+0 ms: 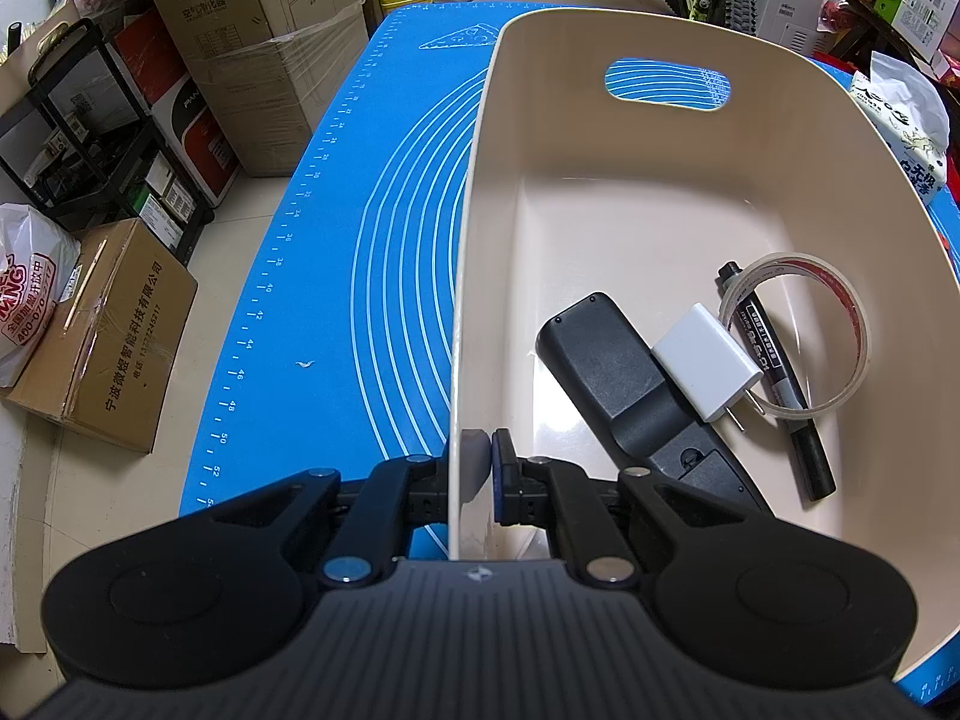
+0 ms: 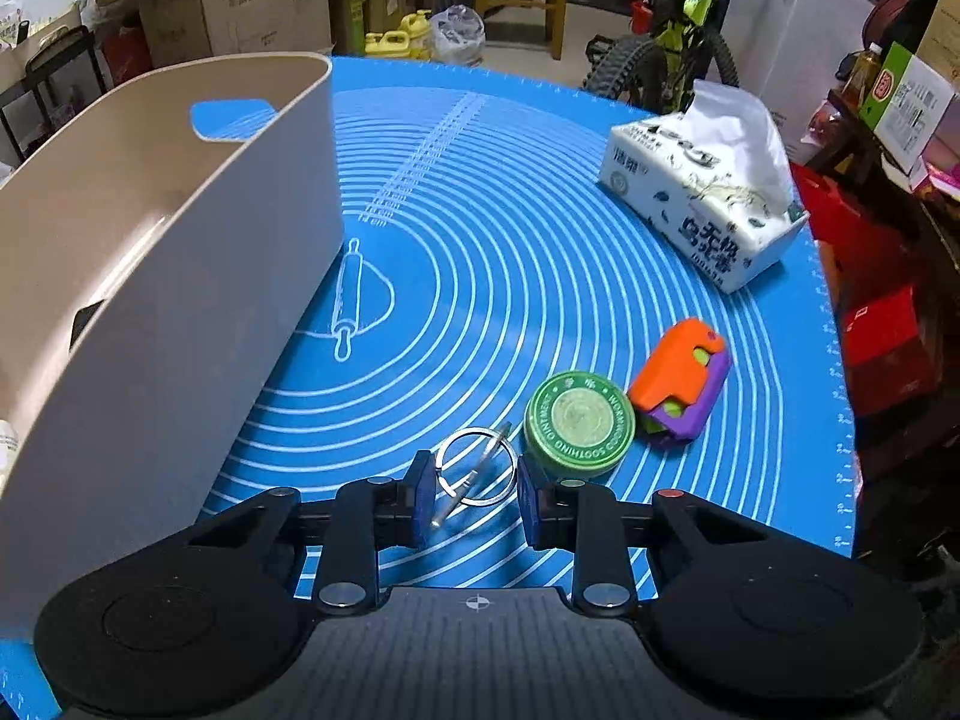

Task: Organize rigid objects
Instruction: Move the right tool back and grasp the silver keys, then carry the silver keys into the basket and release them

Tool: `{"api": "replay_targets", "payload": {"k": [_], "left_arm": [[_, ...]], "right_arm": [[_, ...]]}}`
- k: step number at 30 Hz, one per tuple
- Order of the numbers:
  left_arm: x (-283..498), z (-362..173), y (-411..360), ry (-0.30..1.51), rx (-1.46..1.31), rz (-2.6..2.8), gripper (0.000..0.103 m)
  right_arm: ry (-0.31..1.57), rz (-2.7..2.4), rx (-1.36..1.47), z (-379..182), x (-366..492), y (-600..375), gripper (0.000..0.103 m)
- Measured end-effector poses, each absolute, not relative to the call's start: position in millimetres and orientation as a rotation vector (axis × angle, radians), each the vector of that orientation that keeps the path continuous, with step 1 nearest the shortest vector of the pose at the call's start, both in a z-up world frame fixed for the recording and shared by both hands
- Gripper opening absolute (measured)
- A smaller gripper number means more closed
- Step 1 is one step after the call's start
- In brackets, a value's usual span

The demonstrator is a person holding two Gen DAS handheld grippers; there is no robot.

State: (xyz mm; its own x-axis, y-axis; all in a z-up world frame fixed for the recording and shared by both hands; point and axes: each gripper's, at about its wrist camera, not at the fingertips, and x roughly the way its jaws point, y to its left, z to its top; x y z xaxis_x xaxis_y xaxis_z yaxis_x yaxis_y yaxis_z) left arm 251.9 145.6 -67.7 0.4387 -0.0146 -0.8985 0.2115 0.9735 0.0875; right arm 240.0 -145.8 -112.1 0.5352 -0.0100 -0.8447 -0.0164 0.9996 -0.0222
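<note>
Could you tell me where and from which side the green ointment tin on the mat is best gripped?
Grip the green ointment tin across its round side wall, coming from above. It lies flat, lid up, so only the rim offers opposed faces. The key ring and the orange and purple toy crowd it, so set the fingers on its near and far sides.

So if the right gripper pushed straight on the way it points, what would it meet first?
The silver metal key ring already sits between the fingers of the right gripper, which look closed on it. Just beyond lies the blue silicone mat; the round green ointment tin sits off to the right, though depth is unclear.

green tin [image 2: 579,423] reads "WORMWOOD SOOTHING OINTMENT"
</note>
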Motion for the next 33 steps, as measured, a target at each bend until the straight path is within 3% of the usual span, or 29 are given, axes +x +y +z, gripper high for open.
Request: {"api": "replay_targets", "payload": {"k": [20,33], "left_arm": [[251.5,-68.6,144.7,1.109,0.203,-0.14,0.01],[251.0,-68.8,143.8,1.108,0.208,-0.139,0.01]], "right_arm": [[0.628,0.074,-0.018,-11.4,227.2,-104.6,0.038],[0.653,0.22,-0.064,-21.1,241.2,-42.2,0.038]]}}
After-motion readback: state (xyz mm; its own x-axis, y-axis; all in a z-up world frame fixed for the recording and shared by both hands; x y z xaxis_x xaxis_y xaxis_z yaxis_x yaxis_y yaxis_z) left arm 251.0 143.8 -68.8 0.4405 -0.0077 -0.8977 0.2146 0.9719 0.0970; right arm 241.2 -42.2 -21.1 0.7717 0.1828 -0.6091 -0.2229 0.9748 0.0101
